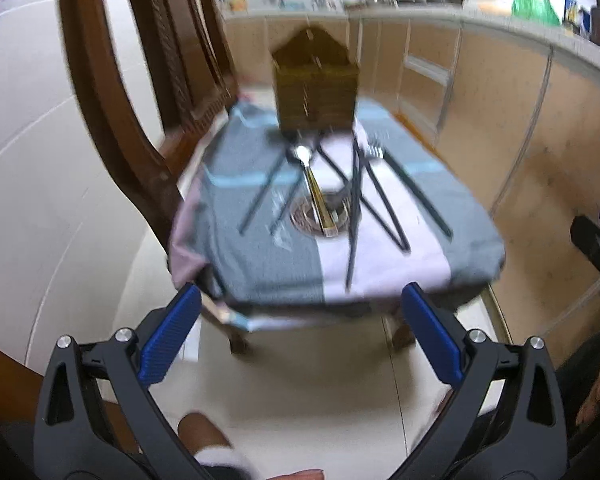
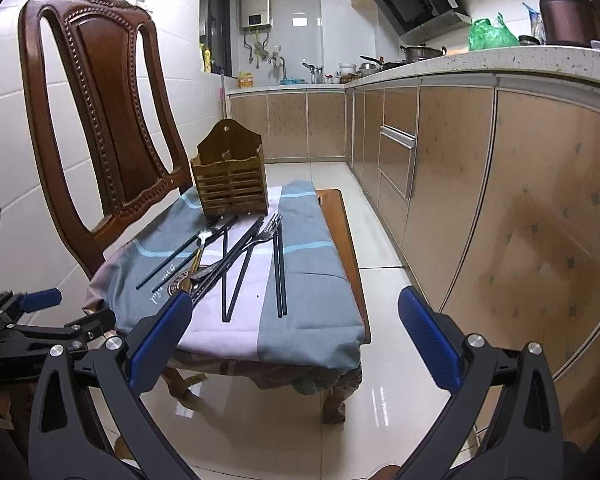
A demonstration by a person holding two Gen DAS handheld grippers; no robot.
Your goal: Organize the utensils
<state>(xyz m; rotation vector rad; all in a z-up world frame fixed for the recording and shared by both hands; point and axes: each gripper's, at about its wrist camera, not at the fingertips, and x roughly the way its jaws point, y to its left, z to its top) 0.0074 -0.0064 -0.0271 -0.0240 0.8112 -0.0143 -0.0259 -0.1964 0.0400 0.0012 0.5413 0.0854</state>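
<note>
Both grippers, left [image 1: 300, 332] and right [image 2: 296, 336], gape empty, short of the chair [image 2: 100, 120]; chopsticks [image 2: 280, 272], fork [image 2: 266, 234], spoon [image 2: 205, 236] lie loose before the wooden holder [image 2: 230, 178], awaiting sorting.

Both wrist cameras look forward and slightly down from near the floor-side edge of the cloth-covered chair seat [image 2: 308, 320], the left view blurred, sharing the wooden utensil holder [image 2: 230, 184] and kitchen cabinets [image 2: 396, 152] behind.
</note>
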